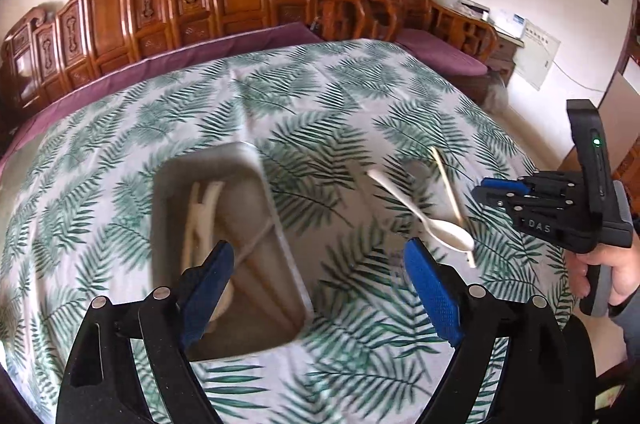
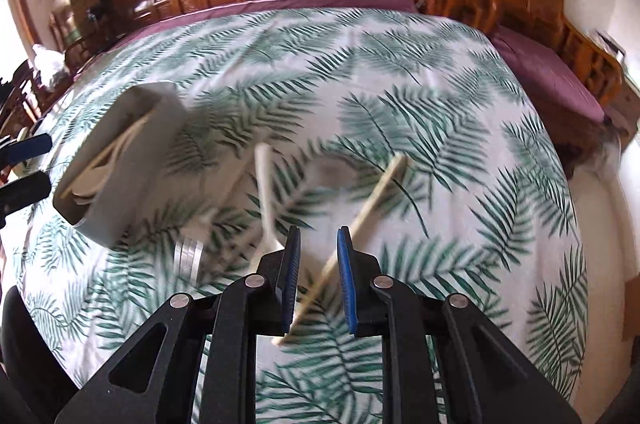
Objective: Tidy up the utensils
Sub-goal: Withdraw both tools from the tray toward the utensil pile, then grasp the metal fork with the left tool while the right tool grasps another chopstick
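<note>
Two views, both smeared by motion blur: at the left, the grey tray [image 1: 224, 160] on the fern-print cloth [image 1: 320, 92] holds pale utensils too blurred to name, partly hidden behind the left gripper [image 1: 320, 288], whose blue fingers [image 1: 432, 292] are spread wide and hold nothing. Further right, a white spoon [image 1: 432, 216] and a wooden chopstick [image 2: 372, 200] lie on the cloth, with a metal fork [image 2: 188, 256] barely readable. The right gripper [image 2: 318, 276] is partly open, the chopstick's near end between its fingers; contact is unclear.
</note>
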Available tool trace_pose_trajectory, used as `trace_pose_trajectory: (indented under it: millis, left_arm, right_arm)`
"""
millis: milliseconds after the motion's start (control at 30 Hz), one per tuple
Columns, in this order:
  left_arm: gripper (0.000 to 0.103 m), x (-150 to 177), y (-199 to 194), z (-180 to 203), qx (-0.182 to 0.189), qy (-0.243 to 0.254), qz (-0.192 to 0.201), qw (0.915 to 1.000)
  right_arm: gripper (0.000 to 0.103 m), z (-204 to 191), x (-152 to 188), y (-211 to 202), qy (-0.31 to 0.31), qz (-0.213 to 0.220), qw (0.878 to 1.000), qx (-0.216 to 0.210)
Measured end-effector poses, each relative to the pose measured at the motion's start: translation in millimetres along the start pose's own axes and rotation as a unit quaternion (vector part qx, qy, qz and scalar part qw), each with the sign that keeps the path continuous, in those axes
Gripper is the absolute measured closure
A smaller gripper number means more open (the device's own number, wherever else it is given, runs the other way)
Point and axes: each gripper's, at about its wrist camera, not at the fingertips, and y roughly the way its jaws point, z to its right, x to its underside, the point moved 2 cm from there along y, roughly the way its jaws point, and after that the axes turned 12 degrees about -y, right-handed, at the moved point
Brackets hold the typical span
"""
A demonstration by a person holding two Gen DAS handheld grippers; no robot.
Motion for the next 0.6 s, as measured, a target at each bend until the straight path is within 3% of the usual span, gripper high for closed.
trace_pose_trajectory:
  millis: [400, 600]
  left_arm:
    - [0.02, 20, 28, 36, 0.001, 0.016, -0.028, 0.9995]
    - [0.02, 25, 37, 37, -0.006, 0.017, -0.039, 0.9991]
  right_arm:
    - [0.083, 1, 9, 50, 0.037, -0.043, 0.998, 0.013]
    - [0.094, 7, 15, 48, 0.025, -0.057, 0.998, 0.022]
